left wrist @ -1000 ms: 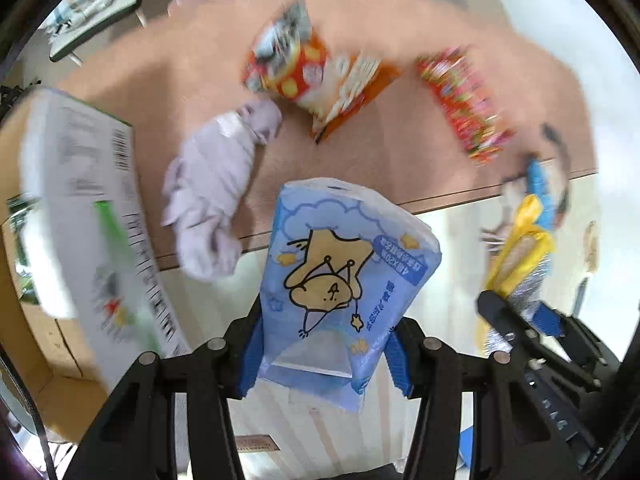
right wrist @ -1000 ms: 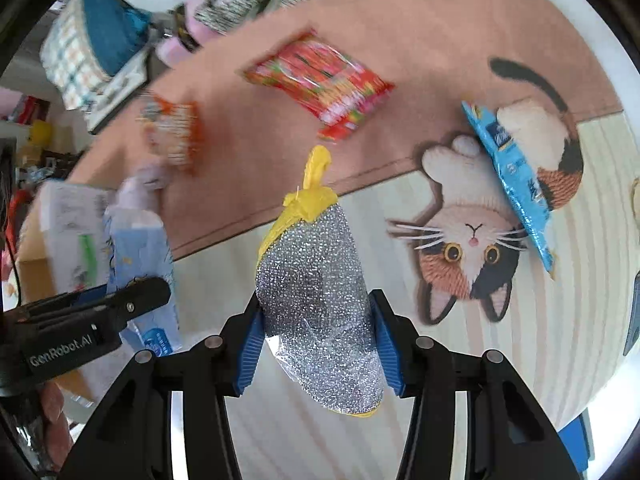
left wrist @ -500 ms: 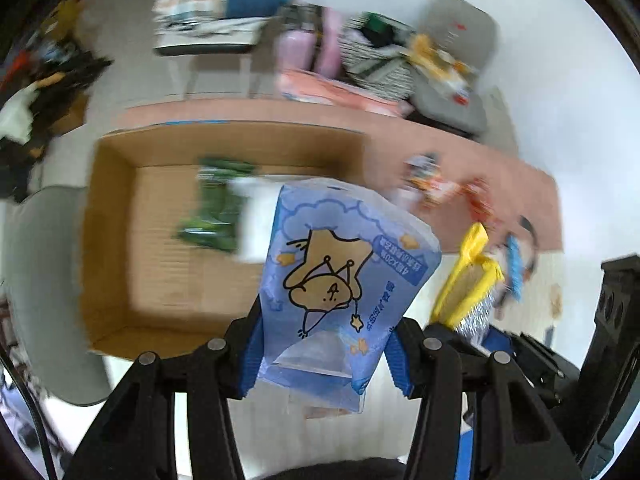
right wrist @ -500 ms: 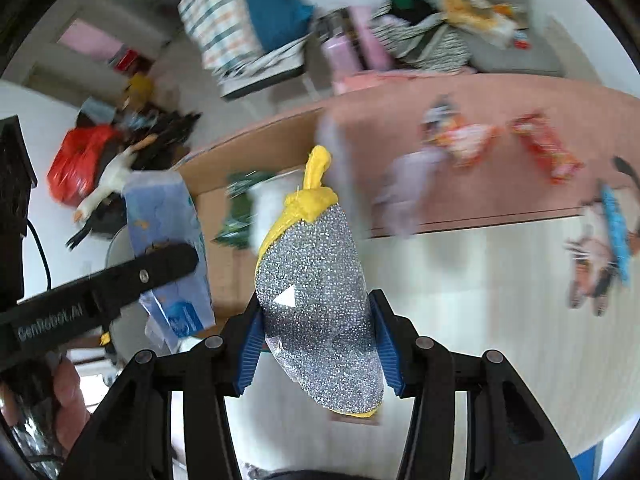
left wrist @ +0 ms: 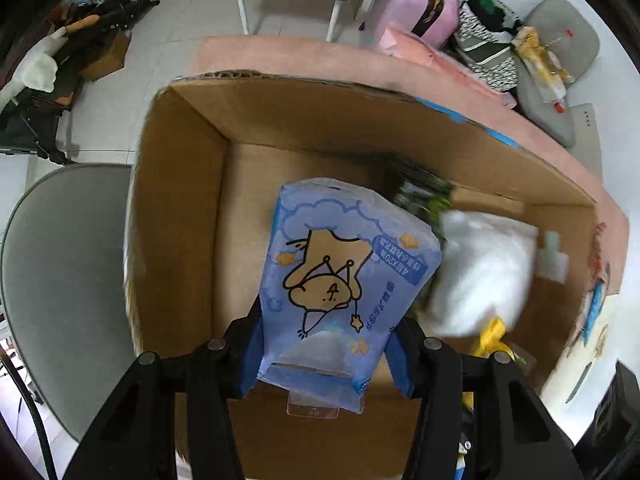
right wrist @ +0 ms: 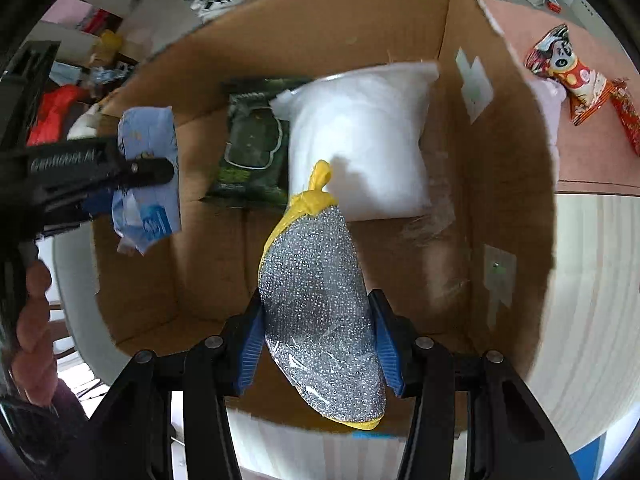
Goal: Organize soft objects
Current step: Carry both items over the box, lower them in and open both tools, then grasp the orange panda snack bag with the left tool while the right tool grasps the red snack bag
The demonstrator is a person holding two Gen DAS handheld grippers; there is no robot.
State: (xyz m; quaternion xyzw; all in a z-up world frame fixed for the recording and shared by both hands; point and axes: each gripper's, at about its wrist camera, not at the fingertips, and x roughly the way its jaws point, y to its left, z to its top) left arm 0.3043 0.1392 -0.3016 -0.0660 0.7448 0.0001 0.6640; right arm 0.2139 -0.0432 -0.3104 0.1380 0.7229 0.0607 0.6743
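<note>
My left gripper point(left wrist: 326, 354) is shut on a blue tissue pack with a cartoon animal point(left wrist: 344, 272) and holds it above the open cardboard box point(left wrist: 180, 216). My right gripper point(right wrist: 318, 346) is shut on a silver glitter sponge with yellow trim point(right wrist: 316, 296), also over the box point(right wrist: 508, 152). The left gripper with the blue pack point(right wrist: 148, 172) shows at the left of the right wrist view. Inside the box lie a white plastic pack point(right wrist: 360, 136) and a dark green wipes pack point(right wrist: 250, 140).
A grey chair seat point(left wrist: 64, 264) stands left of the box. The box sits on a pink mat point(left wrist: 304, 52). Snack packets point(right wrist: 572, 72) lie on the mat right of the box. A pink suitcase point(left wrist: 416, 4) and clutter stand behind.
Both grippers have swung left from the mat with snacks to directly above the box and come closer to it. Each keeps hold of its item.
</note>
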